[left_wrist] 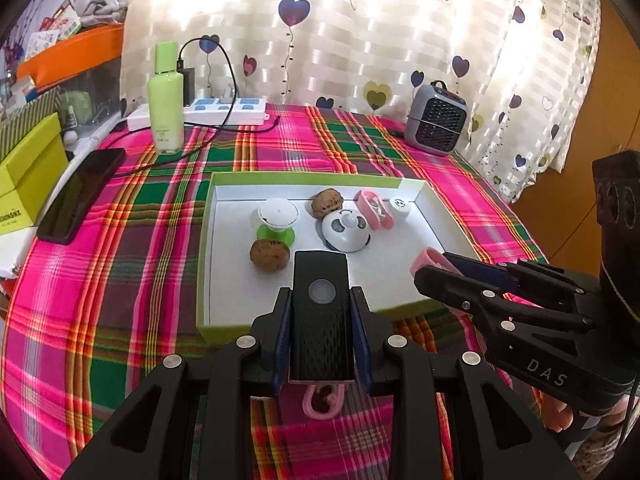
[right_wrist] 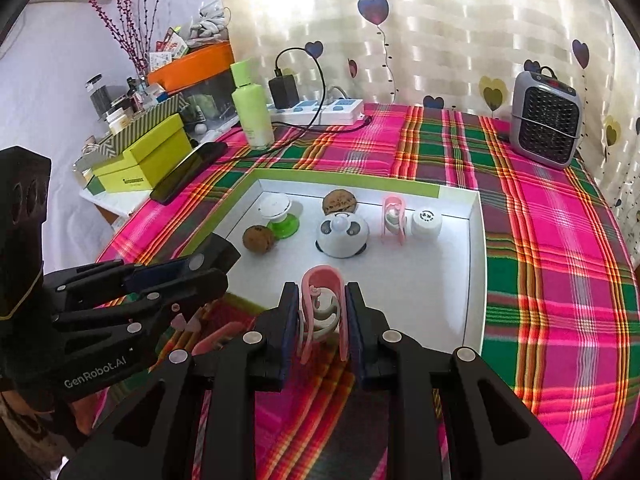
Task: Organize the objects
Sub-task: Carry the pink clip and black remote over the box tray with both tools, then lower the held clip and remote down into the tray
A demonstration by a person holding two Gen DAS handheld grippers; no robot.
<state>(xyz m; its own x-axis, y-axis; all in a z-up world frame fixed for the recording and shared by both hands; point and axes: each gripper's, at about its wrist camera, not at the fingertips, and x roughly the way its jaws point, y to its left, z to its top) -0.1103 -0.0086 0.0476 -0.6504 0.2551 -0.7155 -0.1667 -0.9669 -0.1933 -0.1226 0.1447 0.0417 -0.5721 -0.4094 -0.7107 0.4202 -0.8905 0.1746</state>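
Observation:
A shallow white tray with a green rim (left_wrist: 204,248) (right_wrist: 476,264) lies on the plaid cloth. It holds two walnuts (left_wrist: 269,255) (left_wrist: 327,201), a white and green knob (left_wrist: 277,216), a panda-face bell (left_wrist: 347,230), a pink clip (left_wrist: 375,208) and a small white cap (left_wrist: 399,208). My left gripper (left_wrist: 321,312) is shut on a black box-shaped device (left_wrist: 321,320) above the tray's near edge. My right gripper (right_wrist: 322,312) is shut on a pink clip (right_wrist: 322,304) over the tray's near edge. Another pink clip (left_wrist: 323,400) lies on the cloth under my left gripper.
At the back stand a green bottle (left_wrist: 166,100), a power strip with charger and cable (left_wrist: 226,110) and a small grey heater (left_wrist: 435,120). A black phone (left_wrist: 82,196) and yellow-green boxes (left_wrist: 28,176) sit at the left table edge.

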